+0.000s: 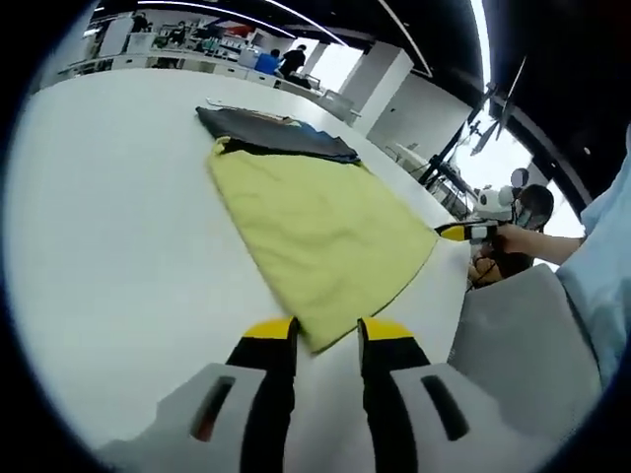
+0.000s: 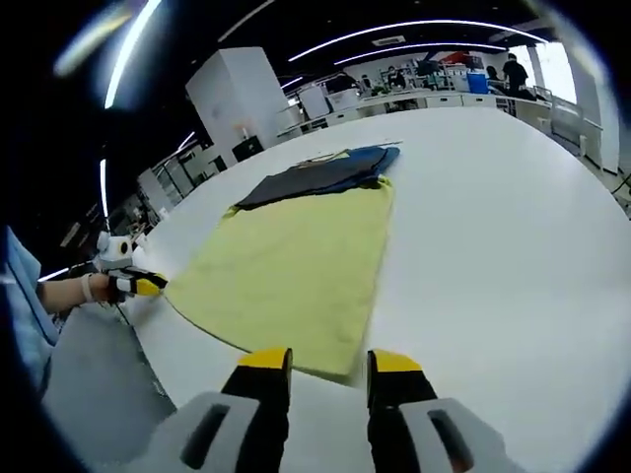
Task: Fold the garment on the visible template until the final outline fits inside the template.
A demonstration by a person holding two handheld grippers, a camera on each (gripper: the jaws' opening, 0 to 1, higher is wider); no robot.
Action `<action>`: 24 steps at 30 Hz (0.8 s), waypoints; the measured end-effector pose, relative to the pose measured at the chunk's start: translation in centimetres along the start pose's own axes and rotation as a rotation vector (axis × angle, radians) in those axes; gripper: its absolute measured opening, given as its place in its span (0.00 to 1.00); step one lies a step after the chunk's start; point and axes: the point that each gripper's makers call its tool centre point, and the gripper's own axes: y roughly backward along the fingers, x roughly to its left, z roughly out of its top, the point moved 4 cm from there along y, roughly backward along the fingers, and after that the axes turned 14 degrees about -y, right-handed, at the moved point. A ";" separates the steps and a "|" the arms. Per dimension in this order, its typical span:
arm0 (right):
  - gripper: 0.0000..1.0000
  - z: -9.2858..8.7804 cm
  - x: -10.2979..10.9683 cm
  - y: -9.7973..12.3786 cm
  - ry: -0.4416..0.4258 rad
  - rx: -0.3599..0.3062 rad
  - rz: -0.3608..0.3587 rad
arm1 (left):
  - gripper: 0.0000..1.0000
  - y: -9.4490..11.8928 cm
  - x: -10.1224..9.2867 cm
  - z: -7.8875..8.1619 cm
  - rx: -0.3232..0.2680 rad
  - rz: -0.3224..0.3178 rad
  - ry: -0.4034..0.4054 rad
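A yellow garment (image 1: pixel 315 232) lies flat on the white table (image 1: pixel 118 236), and a dark grey cloth (image 1: pixel 271 133) with a blue edge overlaps its far end. My left gripper (image 1: pixel 328 332) is open, and the garment's near corner lies just between its yellow tips. My right gripper (image 1: pixel 463 233), held by a hand, sits at the garment's right corner. In the right gripper view the yellow garment (image 2: pixel 291 266) stretches toward the dark cloth (image 2: pixel 315 177). There my right gripper (image 2: pixel 327 362) is open at the near hem, and my left gripper (image 2: pixel 138 286) is at the left corner.
The table edge (image 1: pixel 449 315) runs just right of the garment, with grey floor and a person's light blue sleeve (image 1: pixel 601 276) beyond. Bare tabletop (image 2: pixel 513 246) spreads to the other side. Desks and people stand far behind.
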 end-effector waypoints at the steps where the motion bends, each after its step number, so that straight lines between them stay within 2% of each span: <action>1: 0.24 0.0 -0.1 0.0 -0.020 -0.004 0.002 | 0.18 0.0 0.2 -0.1 0.000 0.004 0.025; 4: 0.15 -0.1 -0.2 -0.1 -0.037 -0.006 -0.006 | 0.11 0.1 0.6 -0.4 0.014 0.015 0.039; 5: 0.12 -0.1 -0.3 -0.2 -0.042 -0.004 -0.009 | 0.10 0.1 0.6 -0.5 0.014 0.016 0.040; 9: 0.08 0.1 -0.5 -0.3 -0.076 -0.013 -0.012 | 0.10 0.0 0.4 -0.5 0.018 0.012 0.048; 11: 0.00 0.1 -0.6 -0.4 -0.077 -0.009 -0.016 | 0.07 -0.1 0.4 -0.6 0.032 0.010 0.053; 13: 0.00 0.2 -0.6 -0.3 -0.077 -0.005 -0.018 | 0.00 -0.1 0.2 -1.0 0.069 0.013 0.046; 15: 0.00 0.4 -0.3 0.0 -0.069 -0.009 -0.004 | 0.00 0.0 0.1 -0.7 0.062 0.021 0.030; 17: 0.00 0.6 -0.2 0.3 -0.048 -0.012 -0.003 | 0.00 0.3 0.2 -0.7 0.085 0.041 -0.047; 24: 0.00 0.8 0.7 1.6 -0.030 0.000 0.029 | 0.00 1.3 -0.5 0.0 0.074 0.003 -0.052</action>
